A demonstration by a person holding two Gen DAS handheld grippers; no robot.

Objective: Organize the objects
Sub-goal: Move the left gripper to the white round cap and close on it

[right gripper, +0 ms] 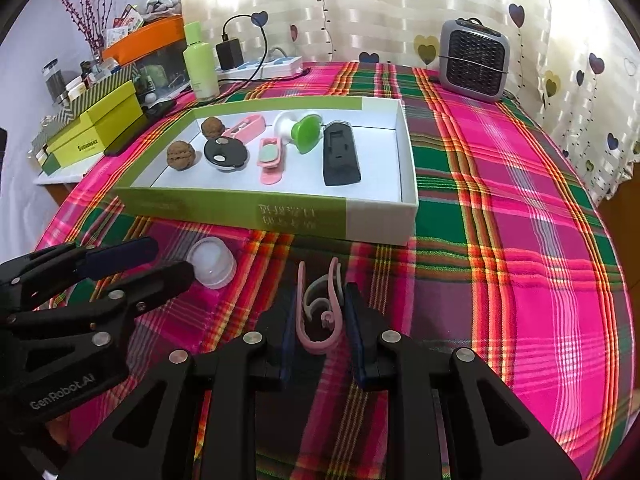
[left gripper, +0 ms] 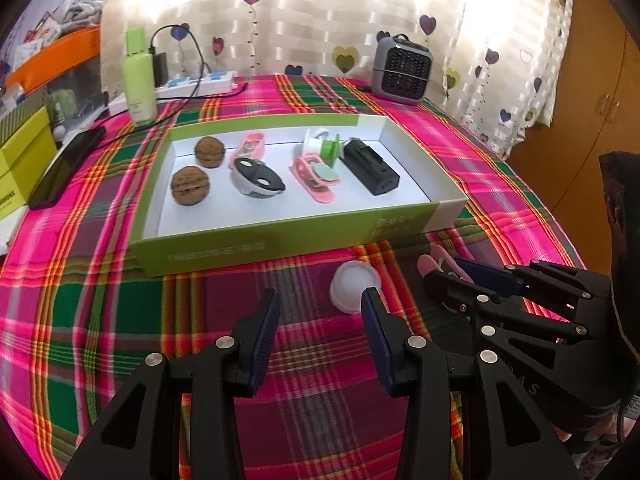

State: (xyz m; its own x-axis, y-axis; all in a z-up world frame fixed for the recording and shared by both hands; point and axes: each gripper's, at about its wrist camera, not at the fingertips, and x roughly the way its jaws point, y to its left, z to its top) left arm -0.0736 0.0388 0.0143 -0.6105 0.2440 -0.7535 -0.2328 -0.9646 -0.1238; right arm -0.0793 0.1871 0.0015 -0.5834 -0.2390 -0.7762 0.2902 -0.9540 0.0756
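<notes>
The right tool is seen with its jaws partly closed around a pink clip that lies on the plaid cloth; the blue pads stand just beside the clip's two sides, and whether they already press it cannot be told. The left tool is held wide open and empty, with a white cap just ahead of its fingertips, near the right one; in the right wrist view one finger appears to touch the cap's edge.

Beyond both lies a shallow green and white box, in which two walnuts, a black and white oval gadget, two pink clips, a green and white spool and a black device are already set in a row. The sorting is judged to be nearly done, with the clip and the cap as the last loose things on the bench. The step in hand is taken to be the pickup of these two. A firm closure on the thin, springy clip is called for next, then a lift over the box's near wall; the cap needs the left tool centred on it first.

The bench is covered by a pink, green and red plaid cloth. A green bottle, a power strip and a small grey heater stand at the back, before a heart-patterned curtain; a dark phone lies on the cloth to the left of the box, with boxes stacked beyond it.
</notes>
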